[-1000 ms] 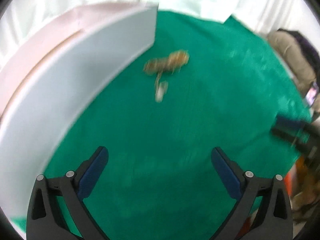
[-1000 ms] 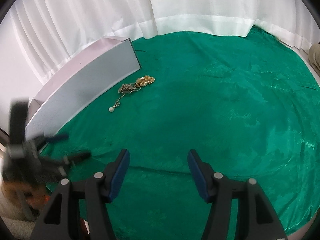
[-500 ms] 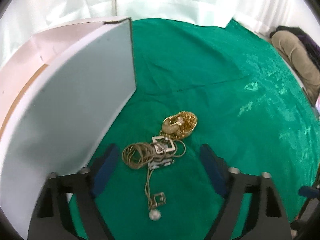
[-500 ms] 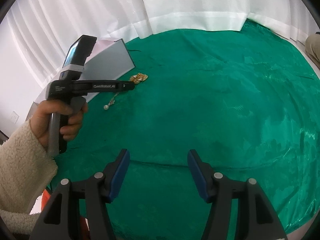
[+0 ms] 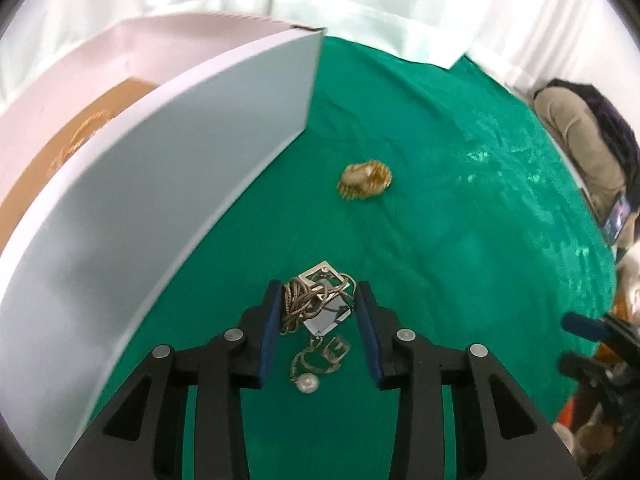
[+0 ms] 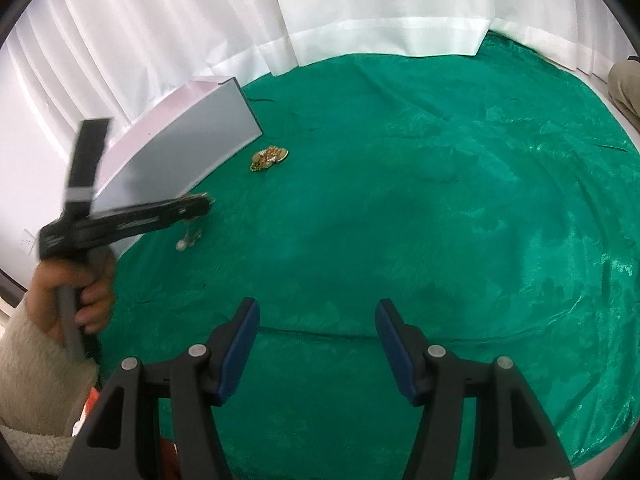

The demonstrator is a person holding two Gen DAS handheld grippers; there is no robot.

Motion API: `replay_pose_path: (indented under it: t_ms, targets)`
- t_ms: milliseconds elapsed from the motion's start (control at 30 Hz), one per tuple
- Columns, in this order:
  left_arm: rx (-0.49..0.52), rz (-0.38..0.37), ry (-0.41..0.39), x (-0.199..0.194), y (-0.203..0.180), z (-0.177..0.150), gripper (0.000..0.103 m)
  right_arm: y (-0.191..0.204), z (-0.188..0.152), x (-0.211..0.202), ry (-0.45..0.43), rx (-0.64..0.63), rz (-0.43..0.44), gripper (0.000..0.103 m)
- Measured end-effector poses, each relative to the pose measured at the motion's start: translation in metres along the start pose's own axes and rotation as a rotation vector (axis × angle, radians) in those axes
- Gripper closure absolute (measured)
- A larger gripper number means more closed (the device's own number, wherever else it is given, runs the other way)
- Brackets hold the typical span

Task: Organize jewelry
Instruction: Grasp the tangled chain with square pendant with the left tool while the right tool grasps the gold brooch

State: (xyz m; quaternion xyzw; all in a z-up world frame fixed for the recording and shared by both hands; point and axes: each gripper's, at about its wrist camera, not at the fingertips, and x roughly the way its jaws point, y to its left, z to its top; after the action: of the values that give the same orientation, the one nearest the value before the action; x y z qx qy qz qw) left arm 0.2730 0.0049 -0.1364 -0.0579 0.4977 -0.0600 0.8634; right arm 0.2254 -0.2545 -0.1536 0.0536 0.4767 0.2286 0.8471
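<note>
A tangled gold chain necklace (image 5: 308, 304) with square pendants and a pearl (image 5: 307, 383) sits between the blue pads of my left gripper (image 5: 318, 286). The jaws are closing and both pads touch the bundle. From the right wrist view the left gripper (image 6: 202, 204) carries the necklace just above the green cloth, with the pearl (image 6: 182, 245) dangling below. A small heap of gold jewelry (image 5: 365, 179) lies further off on the cloth, near the corner of the open white box (image 5: 160, 220). My right gripper (image 6: 316, 308) stands open over bare cloth with nothing between its fingers.
Inside the box, a brown lining (image 5: 36, 184) holds another gold chain. Green cloth (image 6: 440, 200) covers the round table, with white curtains behind it. A hand in a fleece sleeve (image 6: 80, 292) holds the left gripper. A seated person's clothing (image 5: 580, 140) shows at the far right.
The left gripper came in over the jewelry, narrowed onto the chain necklace and pulled it away from the gold heap toward the near side. The right gripper stayed put and open.
</note>
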Motion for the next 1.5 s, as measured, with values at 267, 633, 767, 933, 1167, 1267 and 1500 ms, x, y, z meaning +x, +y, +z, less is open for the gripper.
replay_pose_path:
  t_ms: [267, 633, 767, 933, 1167, 1267, 1500]
  targets:
    - [-0.065, -0.008, 0.014, -0.023, 0.018, -0.032, 0.067, 0.027, 0.043, 0.031, 0.092, -0.138, 0.052, 0.042]
    - [-0.112, -0.013, 0.008, -0.039, 0.034, -0.051, 0.067, 0.081, 0.151, 0.15, 0.139, -0.408, 0.007, 0.042]
    - [-0.12, -0.023, 0.014, -0.038, 0.038, -0.054, 0.067, 0.09, 0.156, 0.167, 0.157, -0.439, 0.021, 0.043]
    - [-0.135, -0.041, 0.019, -0.039, 0.038, -0.053, 0.067, 0.093, 0.157, 0.166, 0.191, -0.429, 0.018, 0.075]
    - [-0.145, -0.09, -0.033, -0.07, 0.03, -0.043, 0.067, 0.069, 0.164, 0.116, 0.166, -0.222, 0.175, 0.075]
    - [-0.132, -0.093, -0.054, -0.086, 0.023, -0.039, 0.067, 0.067, 0.164, 0.098, 0.159, -0.195, 0.192, 0.075]
    - [-0.106, -0.106, -0.079, -0.109, 0.013, -0.039, 0.067, 0.078, 0.155, 0.058, 0.121, -0.219, 0.193, 0.075]
